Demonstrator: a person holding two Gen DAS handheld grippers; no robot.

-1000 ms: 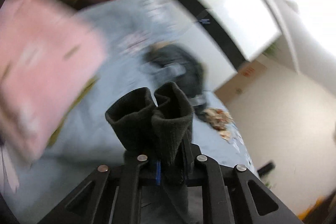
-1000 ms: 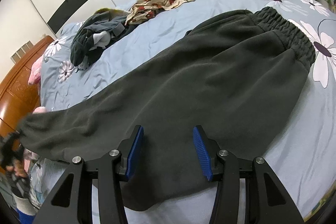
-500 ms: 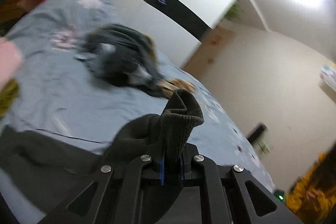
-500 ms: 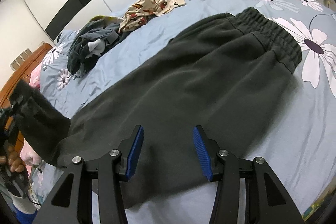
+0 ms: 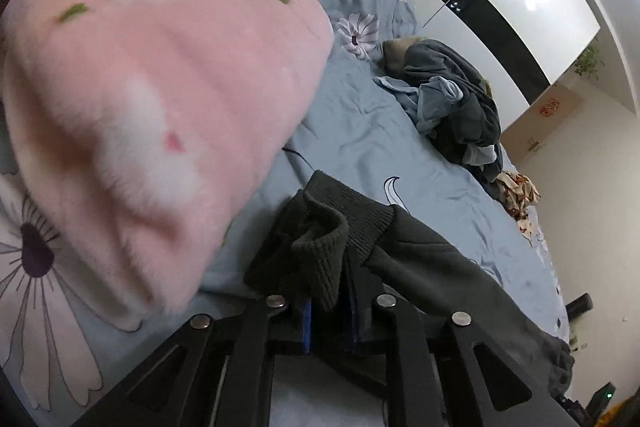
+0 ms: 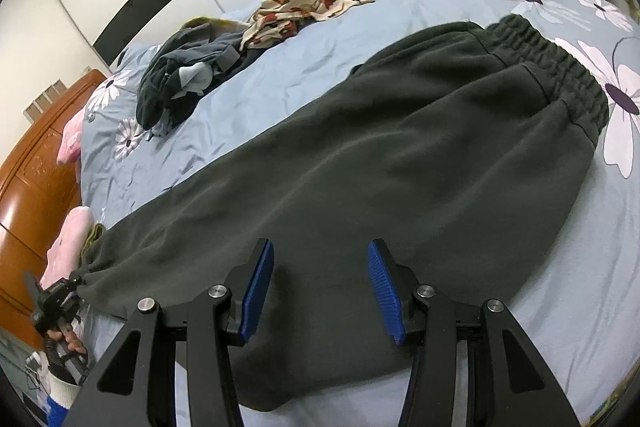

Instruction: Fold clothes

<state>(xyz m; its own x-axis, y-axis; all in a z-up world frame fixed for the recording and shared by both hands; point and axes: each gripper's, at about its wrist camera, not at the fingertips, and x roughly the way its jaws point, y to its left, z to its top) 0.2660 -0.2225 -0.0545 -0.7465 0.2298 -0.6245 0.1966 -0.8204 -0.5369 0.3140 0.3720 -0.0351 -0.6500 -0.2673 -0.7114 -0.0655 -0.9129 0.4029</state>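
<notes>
Dark grey sweatpants (image 6: 380, 155) lie stretched across the blue floral bed, waistband (image 6: 560, 67) at the far right, leg ends at the left. My left gripper (image 5: 328, 319) is shut on the ribbed ankle cuffs (image 5: 320, 251) of the sweatpants, low over the sheet beside a pink blanket. It also shows in the right wrist view (image 6: 60, 303), at the legs' left end. My right gripper (image 6: 320, 287) is open and empty, just above the near edge of the pants.
A pink fleece blanket (image 5: 152, 99) bulks close on the left of the cuffs. A heap of dark clothes (image 6: 188, 75) and a patterned beige garment (image 6: 300, 7) lie at the bed's far side. A wooden headboard (image 6: 36, 163) stands at the left.
My left gripper lifted the cuffs up over the bed, then brought them back down flat beside the pink blanket, pulling the legs straight. My right gripper stayed open in place.
</notes>
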